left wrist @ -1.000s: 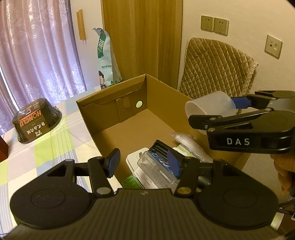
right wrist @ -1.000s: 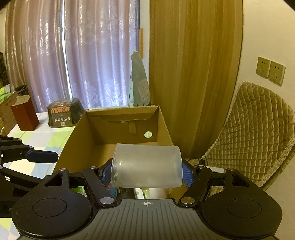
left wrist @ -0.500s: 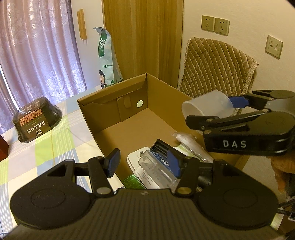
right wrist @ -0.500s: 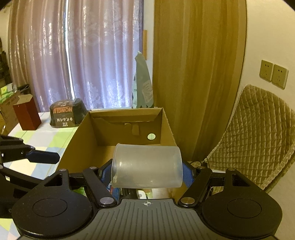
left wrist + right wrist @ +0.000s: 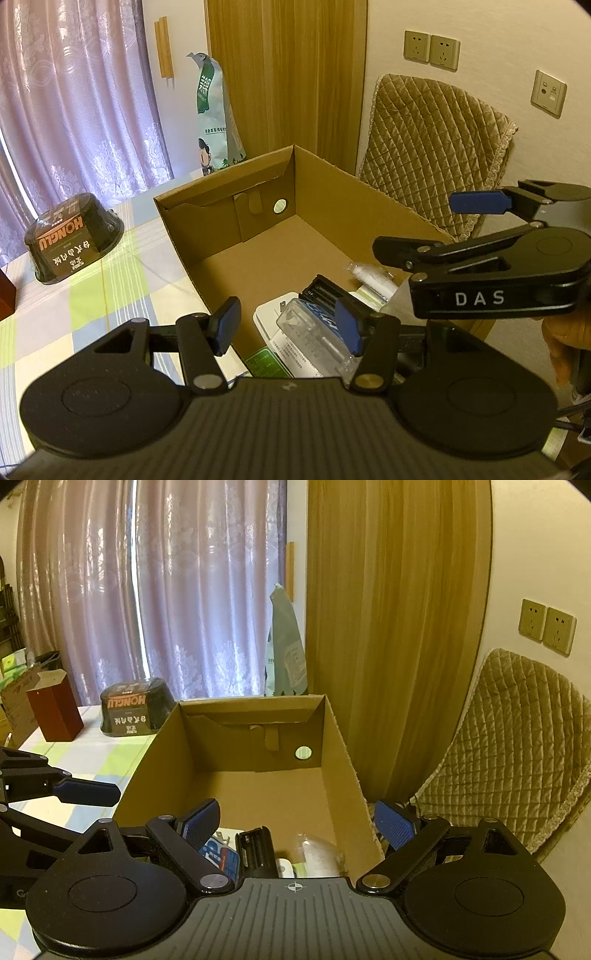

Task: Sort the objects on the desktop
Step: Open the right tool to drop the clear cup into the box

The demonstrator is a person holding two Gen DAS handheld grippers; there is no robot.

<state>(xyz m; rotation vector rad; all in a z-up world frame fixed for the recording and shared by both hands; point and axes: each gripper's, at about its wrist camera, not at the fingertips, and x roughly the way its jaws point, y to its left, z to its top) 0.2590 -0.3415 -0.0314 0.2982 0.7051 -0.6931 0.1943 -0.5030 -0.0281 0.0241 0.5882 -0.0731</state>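
Cup (image 5: 317,856): the translucent plastic one that sat crosswise between the right gripper's pads half a second ago is out of the grip, and we go through the views in turn. Left wrist view: the right gripper (image 5: 439,225) hangs over the right wall of the cardboard box (image 5: 236,236), its blue pad (image 5: 480,202) bare, where a moment ago the cup's open mouth showed beside it; only a pale sliver shows under that gripper's body (we take it for the cup, not certain). Our left gripper (image 5: 288,326) is spread wide and empty, hovering at the box's near end over the clear plastic case (image 5: 314,332), the black battery holder (image 5: 325,291) and the white paper-wrapped roll (image 5: 369,275). Right wrist view: the right gripper (image 5: 295,825) has its jaws wide apart with nothing between them, and the cup lies on the box floor at the near right corner, close against the right wall, just beside the battery holder (image 5: 258,849). It looks to lie on its side, long axis roughly along the box's length, but most of it is hidden by the gripper body, so we cannot tell which way the mouth points. We judge this item sorted; the upside-down black bowl (image 5: 136,709) and dark red carton (image 5: 55,712) on the checked tablecloth (image 5: 96,757) remain outside the box.
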